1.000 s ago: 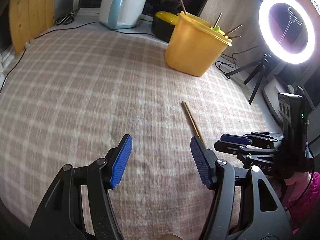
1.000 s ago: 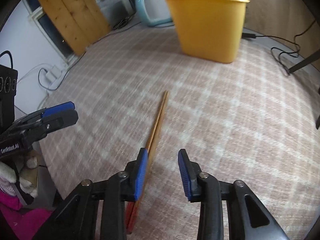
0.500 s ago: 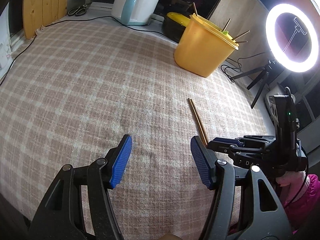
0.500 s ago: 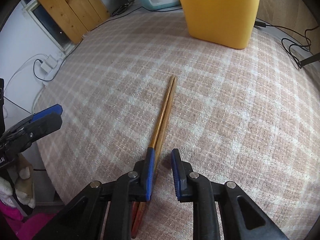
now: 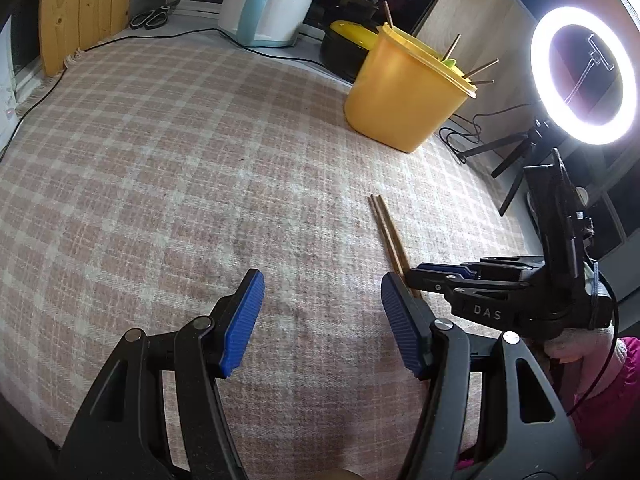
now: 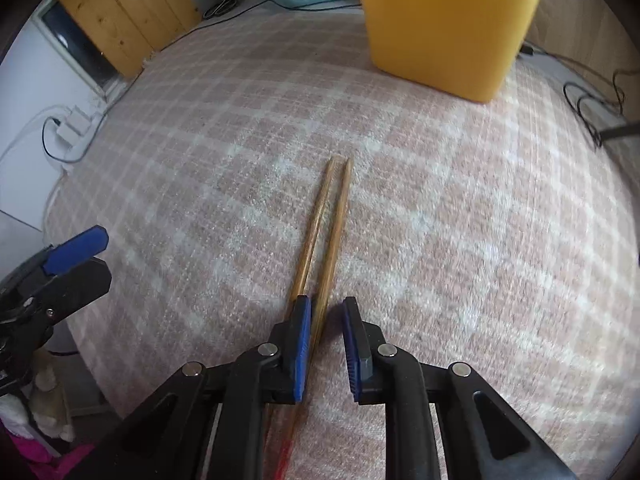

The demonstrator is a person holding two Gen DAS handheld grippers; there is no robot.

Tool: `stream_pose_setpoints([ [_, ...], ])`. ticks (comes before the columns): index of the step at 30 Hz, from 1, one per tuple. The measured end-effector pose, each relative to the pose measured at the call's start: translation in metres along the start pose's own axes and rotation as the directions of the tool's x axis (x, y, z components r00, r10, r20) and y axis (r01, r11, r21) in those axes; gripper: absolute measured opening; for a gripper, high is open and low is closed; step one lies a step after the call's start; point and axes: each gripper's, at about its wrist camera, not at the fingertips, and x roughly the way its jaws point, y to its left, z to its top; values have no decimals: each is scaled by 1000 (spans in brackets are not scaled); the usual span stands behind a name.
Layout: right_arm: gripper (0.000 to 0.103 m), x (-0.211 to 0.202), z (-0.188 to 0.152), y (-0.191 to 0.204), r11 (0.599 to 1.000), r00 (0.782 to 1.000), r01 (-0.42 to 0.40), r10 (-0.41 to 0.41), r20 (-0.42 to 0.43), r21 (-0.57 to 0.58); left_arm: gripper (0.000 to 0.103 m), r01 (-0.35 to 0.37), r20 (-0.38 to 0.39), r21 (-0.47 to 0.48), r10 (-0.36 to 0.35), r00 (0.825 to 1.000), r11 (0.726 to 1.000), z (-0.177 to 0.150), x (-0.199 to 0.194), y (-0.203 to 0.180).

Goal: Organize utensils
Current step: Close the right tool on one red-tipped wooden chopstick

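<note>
A pair of wooden chopsticks (image 6: pixel 326 224) lies on the checked cloth; it also shows in the left wrist view (image 5: pixel 388 232). My right gripper (image 6: pixel 326 340) sits low over their near end, jaws narrowly apart. One stick lies between the pads, the other under the left pad; no firm clamp shows. The right gripper (image 5: pixel 436 274) shows from the side in the left wrist view. My left gripper (image 5: pixel 320 320) is wide open and empty above the cloth, left of the chopsticks. A yellow tub (image 5: pixel 404 96) holding several utensils stands beyond; it also shows in the right wrist view (image 6: pixel 444 28).
A white-blue cooker (image 5: pixel 268 12), a black pot with yellow lid (image 5: pixel 348 48), scissors (image 5: pixel 152 18) and a wooden board (image 5: pixel 80 12) line the far edge. A ring light (image 5: pixel 584 76) on a tripod and cables (image 6: pixel 592 108) stand at the right.
My right gripper has moved forward over the chopsticks' near end and narrowed its jaws around them. The left gripper has stayed open, shifting slightly.
</note>
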Motion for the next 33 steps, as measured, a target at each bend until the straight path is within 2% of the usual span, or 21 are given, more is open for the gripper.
stream_pose_setpoints([
  [4,6,-4,-2,-14,997,999,-44,44,7,68,62,24,-10,19,-24,1000,1000,0,3,-10],
  [7,1,-8,-7,-29,993,999,-38,36,15,113,61,51,-33,34,-50,998,998,-1,10,-20],
  [8,1,-7,-10,-35,991,999,-43,41,13,123,53,63,-47,44,-61,997,997,-1,14,-25],
  [11,1,-9,-17,-51,983,996,-83,80,23,161,39,71,-89,83,-64,994,994,-4,27,-41],
  [13,5,-16,-19,-58,978,993,-112,102,64,174,32,74,-109,90,-64,992,993,-5,32,-47],
  [15,7,-21,-18,-58,973,985,-158,144,94,168,32,71,-120,97,-60,991,993,-6,35,-52],
  [17,19,-23,-16,-51,973,980,-186,174,97,135,32,65,-119,96,-54,991,993,-7,35,-54],
  [19,23,-20,-14,-43,983,985,-159,151,89,96,32,61,-118,85,-51,992,994,-7,34,-53],
  [24,23,-2,-9,-22,994,994,-105,103,39,32,32,50,-123,79,-40,992,996,-7,33,-52],
  [28,12,2,-2,-13,998,998,-60,60,24,7,32,50,-141,92,-37,989,994,-6,36,-55],
  [31,10,0,-2,-20,996,997,-74,73,25,47,32,56,-160,124,-36,986,991,-2,45,-67],
  [33,4,-3,-3,-29,995,998,-62,60,27,77,32,60,-183,145,-33,983,988,1,53,-76],
])
